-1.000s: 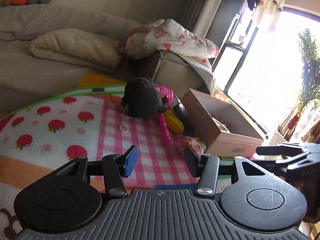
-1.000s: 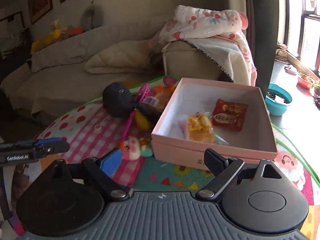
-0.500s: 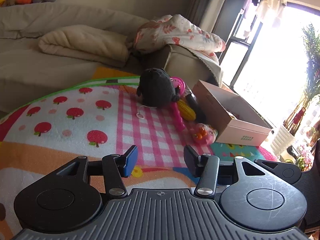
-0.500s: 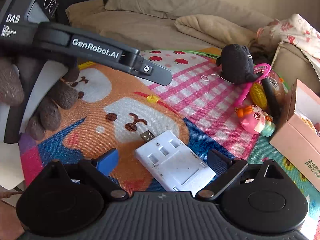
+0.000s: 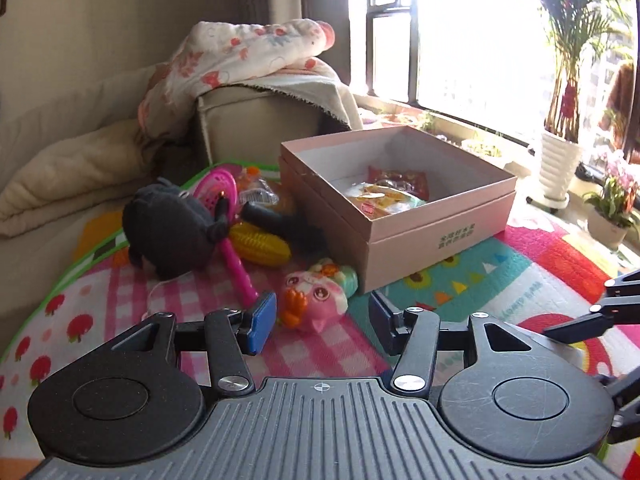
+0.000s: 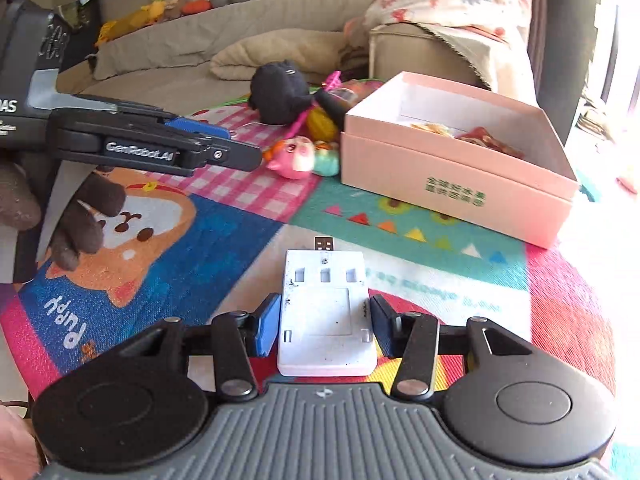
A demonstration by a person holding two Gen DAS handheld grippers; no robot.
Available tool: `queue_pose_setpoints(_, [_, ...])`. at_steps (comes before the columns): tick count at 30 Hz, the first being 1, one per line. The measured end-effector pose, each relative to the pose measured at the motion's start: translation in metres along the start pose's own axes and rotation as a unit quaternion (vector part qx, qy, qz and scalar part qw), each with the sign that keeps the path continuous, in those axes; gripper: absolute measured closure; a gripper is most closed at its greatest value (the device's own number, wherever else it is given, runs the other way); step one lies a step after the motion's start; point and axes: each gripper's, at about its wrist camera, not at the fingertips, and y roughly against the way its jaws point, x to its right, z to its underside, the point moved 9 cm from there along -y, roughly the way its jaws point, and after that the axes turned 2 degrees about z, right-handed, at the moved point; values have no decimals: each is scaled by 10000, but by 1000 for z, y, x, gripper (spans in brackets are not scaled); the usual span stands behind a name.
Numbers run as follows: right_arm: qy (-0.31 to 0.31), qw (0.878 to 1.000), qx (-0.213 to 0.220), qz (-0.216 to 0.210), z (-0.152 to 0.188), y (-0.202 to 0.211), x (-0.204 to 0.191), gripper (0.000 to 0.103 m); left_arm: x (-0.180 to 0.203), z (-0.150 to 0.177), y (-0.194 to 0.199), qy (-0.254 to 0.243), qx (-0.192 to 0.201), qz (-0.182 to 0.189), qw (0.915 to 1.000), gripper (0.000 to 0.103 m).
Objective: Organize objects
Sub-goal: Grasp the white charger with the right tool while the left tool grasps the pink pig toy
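A white flat USB device (image 6: 326,312) lies on the colourful play mat between the fingers of my right gripper (image 6: 323,326), whose jaws stand close at both its sides; contact is unclear. An open pink box (image 6: 456,160) with snack packets stands beyond it, also in the left wrist view (image 5: 400,200). My left gripper (image 5: 322,322) is open and empty, just short of a pink piggy toy (image 5: 314,296). A black plush (image 5: 172,228), a yellow corn toy (image 5: 262,242) and a pink racket (image 5: 230,236) lie left of the box.
A beige sofa (image 5: 60,152) with a floral blanket (image 5: 240,56) stands behind the toys. A window with potted plants (image 5: 560,120) is on the right. The left gripper body and a gloved hand (image 6: 80,216) show at the left of the right wrist view.
My right gripper has swung onto the white USB device and narrowed around it. My left gripper has moved closer to the pink piggy toy and the box.
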Motion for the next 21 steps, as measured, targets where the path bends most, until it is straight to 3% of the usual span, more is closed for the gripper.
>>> queue_pose_setpoints(4, [3, 9999, 134, 63, 8, 10, 7, 43, 2, -7, -41, -366, -422, -253, 9981, 46])
queue_pose_setpoints(6, [34, 9998, 186, 102, 9, 11, 8, 36, 2, -5, -53, -282, -599, -214, 9976, 46])
queue_pose_setpoints(9, [-21, 9998, 159, 76, 8, 8, 9, 36, -1, -1, -58, -88, -693, -215, 9973, 49])
queue_pose_setpoints(13, [-26, 9999, 113, 49, 6, 1, 7, 36, -3, 11, -39, 81, -726, -193, 9971, 51])
queue_pose_setpoints(19, [23, 9999, 53, 153, 4, -10, 2, 36, 14, 52, 23, 308, -805, 369, 9956, 52])
queue_pose_setpoints(20, [58, 9998, 33, 160, 4, -11, 0, 37, 16, 57, 33, 304, -795, 389, 9956, 52])
queue_pose_setpoints(21, [133, 9998, 6, 161, 5, -10, -4, 46, 18, 63, 42, 318, -790, 412, 9955, 52])
